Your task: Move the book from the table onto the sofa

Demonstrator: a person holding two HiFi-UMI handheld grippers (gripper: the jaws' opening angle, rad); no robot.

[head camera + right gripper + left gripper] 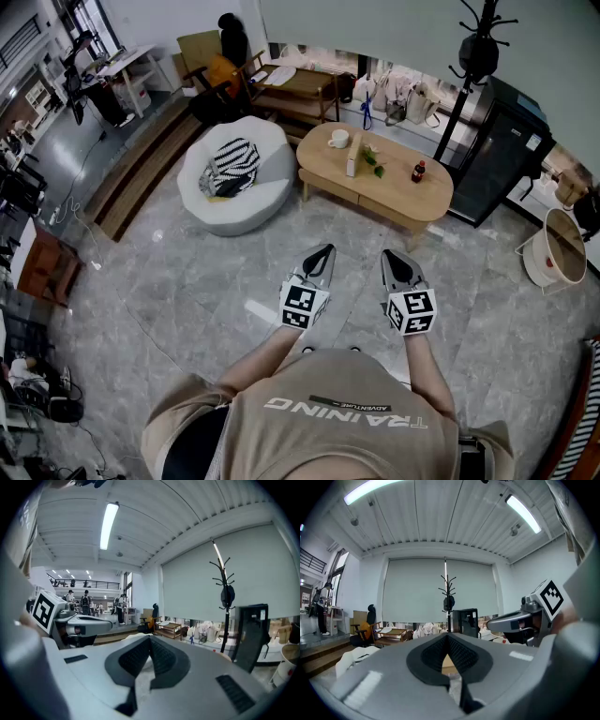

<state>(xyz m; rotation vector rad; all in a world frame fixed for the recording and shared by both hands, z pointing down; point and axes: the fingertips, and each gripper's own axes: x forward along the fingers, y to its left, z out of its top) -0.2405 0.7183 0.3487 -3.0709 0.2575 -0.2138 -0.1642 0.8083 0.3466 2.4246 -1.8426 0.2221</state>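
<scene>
A thin white book [352, 167] stands upright on the oval wooden table [394, 192] across the room. To the table's left is a round white sofa [267, 187] with a striped cushion [232, 159] on it. Both grippers hang over the grey floor in front of the person, well short of the table. My left gripper [329, 247] [448, 637] is shut and holds nothing. My right gripper [386, 253] [150, 638] is also shut and holds nothing. They sit side by side and point toward the table.
On the table are a white cup [338, 139], a green plant [373, 159] and a red bottle [418, 172]. A black cabinet [497, 150] and a coat stand [478, 47] are behind it. A wooden bench [300, 89] is at the back, a white basket [553, 248] at the right.
</scene>
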